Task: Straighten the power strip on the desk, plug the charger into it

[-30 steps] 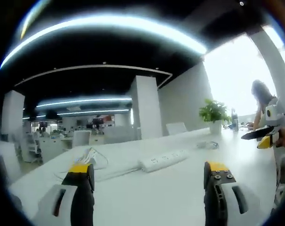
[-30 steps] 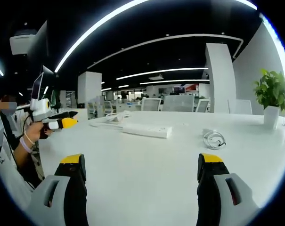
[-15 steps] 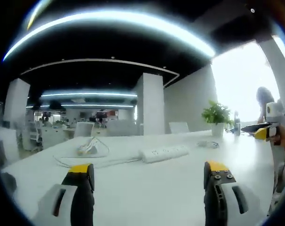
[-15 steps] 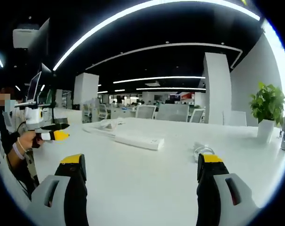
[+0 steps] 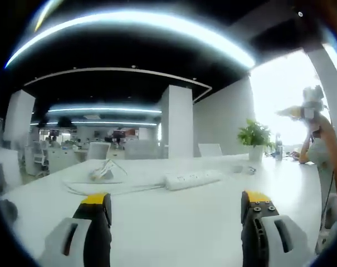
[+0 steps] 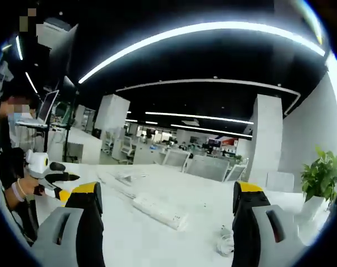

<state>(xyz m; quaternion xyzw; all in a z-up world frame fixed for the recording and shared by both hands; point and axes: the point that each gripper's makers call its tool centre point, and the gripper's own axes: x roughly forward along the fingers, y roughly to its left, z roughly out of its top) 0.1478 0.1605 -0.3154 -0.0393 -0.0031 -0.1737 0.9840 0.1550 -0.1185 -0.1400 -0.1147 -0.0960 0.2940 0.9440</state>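
My left gripper [image 5: 175, 208] and right gripper [image 6: 162, 200] both have their jaws spread wide with nothing between them, held above the white desk [image 5: 174, 233]. Ahead of them the power strip [image 5: 192, 179] lies at a slant on the desk, well apart from either gripper, its cord running toward a loose bundle of cable [image 5: 104, 172]; the coiled charger [image 6: 226, 243] lies near the strip's end. I judge the task not yet begun: straightening and plugging in both remain.
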